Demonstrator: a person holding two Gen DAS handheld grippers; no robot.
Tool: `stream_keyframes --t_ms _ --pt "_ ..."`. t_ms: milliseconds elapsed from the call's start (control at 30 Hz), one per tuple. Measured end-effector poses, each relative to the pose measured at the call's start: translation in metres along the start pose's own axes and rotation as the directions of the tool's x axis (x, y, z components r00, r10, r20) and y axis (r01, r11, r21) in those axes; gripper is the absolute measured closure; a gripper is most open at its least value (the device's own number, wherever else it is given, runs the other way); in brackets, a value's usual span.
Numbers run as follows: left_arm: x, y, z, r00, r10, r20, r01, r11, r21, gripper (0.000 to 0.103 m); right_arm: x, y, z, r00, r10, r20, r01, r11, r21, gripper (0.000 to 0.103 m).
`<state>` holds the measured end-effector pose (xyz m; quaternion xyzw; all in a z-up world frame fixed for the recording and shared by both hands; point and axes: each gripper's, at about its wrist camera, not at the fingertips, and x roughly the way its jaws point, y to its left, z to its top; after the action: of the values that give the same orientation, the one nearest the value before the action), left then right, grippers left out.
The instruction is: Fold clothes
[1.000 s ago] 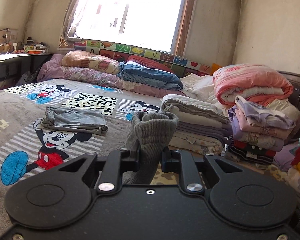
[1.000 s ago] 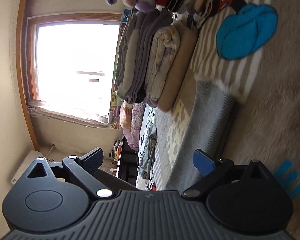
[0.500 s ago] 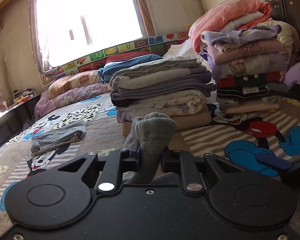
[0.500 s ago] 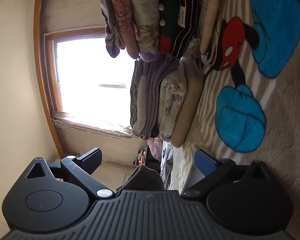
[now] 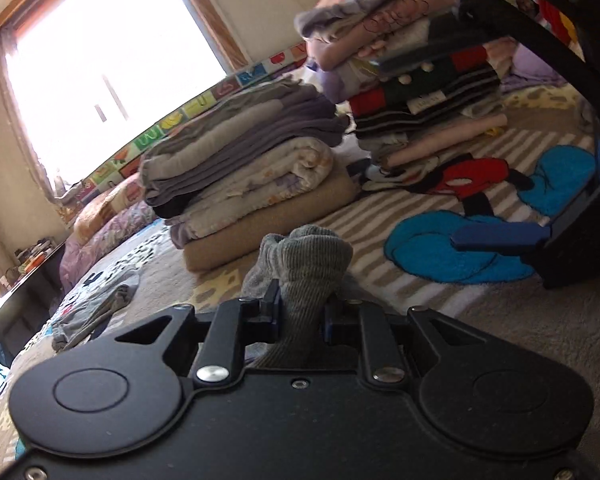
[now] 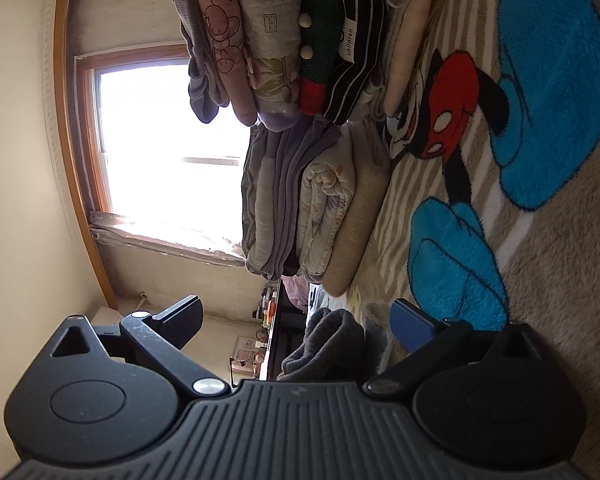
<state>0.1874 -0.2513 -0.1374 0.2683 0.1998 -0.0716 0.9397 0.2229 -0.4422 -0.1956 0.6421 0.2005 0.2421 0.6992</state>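
A: Where is the garment just now?

B: The grey ribbed garment [image 5: 308,280] sits low in the centre of the left wrist view, bunched and pinched between the fingers of the left gripper [image 5: 300,314], which are pressed onto it. The rest of the cloth drops out of sight below.

A: And the other tool?

B: The right gripper [image 6: 300,320] stands spread, turned on its side, with nothing between its 2 fingers. The grey bunch shows at the lower centre of its view, just beside its blue finger [image 6: 412,326].

A: So how should this step go?

B: I judge the right should take a free edge well apart from the left's pinch, so the cloth can be drawn flat over the cartoon blanket [image 5: 540,320] before folding. Grabbing the bunch itself would only trap creases. Keep clear of the 2 folded stacks [image 5: 244,176] in the upper middle.
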Motion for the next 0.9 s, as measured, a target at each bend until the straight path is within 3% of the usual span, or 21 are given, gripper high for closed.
stream_keyframes --t_ms 100,167,300,400,467,533,633,733,800,833,867,900 --pt "-0.011 0.001 -0.003 0.994 -0.108 0.013 0.108 0.994 0.008 0.054 0.004 0.001 0.0 1.0 -0.011 -0.008 0.011 1.0 -0.02 0.004" --pt "-0.027 0.011 -0.005 0.985 -0.166 0.046 0.167 0.986 -0.018 0.054 0.006 0.003 -0.002 1.0 -0.025 -0.009 0.024 0.999 -0.049 0.004" --pt "-0.064 0.047 -0.011 0.975 -0.2 0.097 0.208 0.975 -0.084 0.059 0.005 0.019 -0.006 0.997 -0.076 0.031 0.08 0.982 -0.174 0.004" --pt "-0.075 0.093 -0.022 0.986 -0.135 0.092 0.152 0.966 -0.207 0.068 0.003 0.037 -0.014 0.991 -0.109 0.082 0.129 0.943 -0.308 0.009" --pt "-0.075 0.122 -0.031 0.994 -0.081 0.072 0.098 0.952 -0.289 0.068 0.008 0.056 -0.026 0.988 -0.12 0.095 0.149 0.886 -0.438 0.016" --pt "-0.066 0.144 -0.039 0.998 -0.057 0.042 0.068 0.939 -0.338 0.068 0.017 0.075 -0.043 0.988 -0.123 0.092 0.153 0.804 -0.575 0.024" --pt "-0.051 0.163 -0.048 0.996 -0.082 0.036 0.089 0.916 -0.392 0.068 0.042 0.1 -0.084 0.992 -0.124 0.016 0.093 0.64 -0.762 0.03" --pt "-0.037 0.167 -0.059 0.99 -0.135 0.03 0.135 0.898 -0.418 0.068 0.069 0.101 -0.117 0.979 -0.196 -0.063 0.049 0.523 -0.851 0.032" --pt "-0.017 0.165 -0.071 0.984 -0.178 -0.029 0.149 0.894 -0.423 0.067 0.086 0.086 -0.119 0.948 -0.315 -0.041 0.13 0.502 -0.855 0.033" --pt "-0.007 0.162 -0.081 0.979 -0.195 -0.055 0.155 0.895 -0.419 0.065 0.092 0.073 -0.113 0.921 -0.389 -0.01 0.2 0.497 -0.844 0.035" --pt "-0.001 0.16 -0.092 0.978 -0.204 -0.052 0.164 0.892 -0.421 0.065 0.092 0.062 -0.105 0.906 -0.423 0.014 0.251 0.51 -0.823 0.051" --pt "0.002 0.159 -0.097 0.977 -0.21 -0.048 0.17 0.89 -0.423 0.064 0.089 0.059 -0.097 0.909 -0.417 0.01 0.261 0.549 -0.794 0.065"
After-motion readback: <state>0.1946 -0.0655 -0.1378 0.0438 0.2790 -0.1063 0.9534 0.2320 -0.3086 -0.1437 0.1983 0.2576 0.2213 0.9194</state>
